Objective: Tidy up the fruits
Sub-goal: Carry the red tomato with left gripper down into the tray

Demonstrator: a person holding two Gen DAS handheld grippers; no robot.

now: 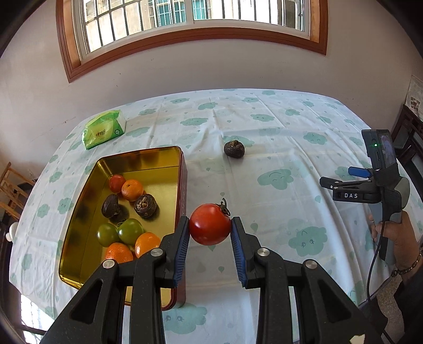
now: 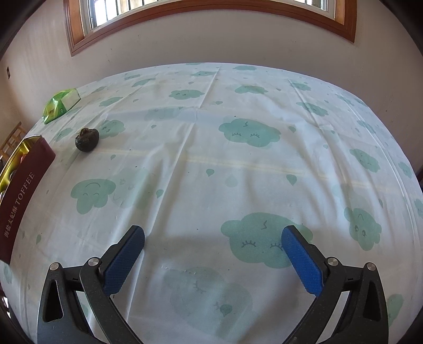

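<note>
Jaws of the left gripper (image 1: 210,225) are pinched on a red tomato (image 1: 209,223), its green stem turned up and to the right; the fruit is held clear of the cloth, just right of the gold tin (image 1: 79,211), and the gripper is angled downward toward the table. The right gripper (image 2: 212,239) is also pitched down, its blue pads (image 2: 301,260) spread wide with nothing but cloth seen between them. In the left wrist view it is found at the right edge, carried by a hand (image 1: 394,232) wrapped around its grey handle (a beaded bracelet is worn at the wrist, and a cable hangs below).

Inside the tin are seen a small red tomato (image 1: 117,182), oranges (image 1: 132,189), two dark brown shrivelled fruits (image 1: 145,205) and two green tomatoes (image 1: 130,231). The tin's outer wall is dark red and lettered "TOFFEE" (image 2: 21,195). One more dark brown fruit (image 1: 234,149) is left on the cloth, far of the held tomato and right of the tin, well apart from both.

The table is covered by a pale tablecloth (image 2: 238,172) printed with green clouds and drops. A green tissue pack (image 1: 104,129) lies at the far left corner. Beyond the table a plain wall is seen with a wood-framed, barred window (image 1: 190,16); wooden chair parts (image 1: 13,190) show at the left.
</note>
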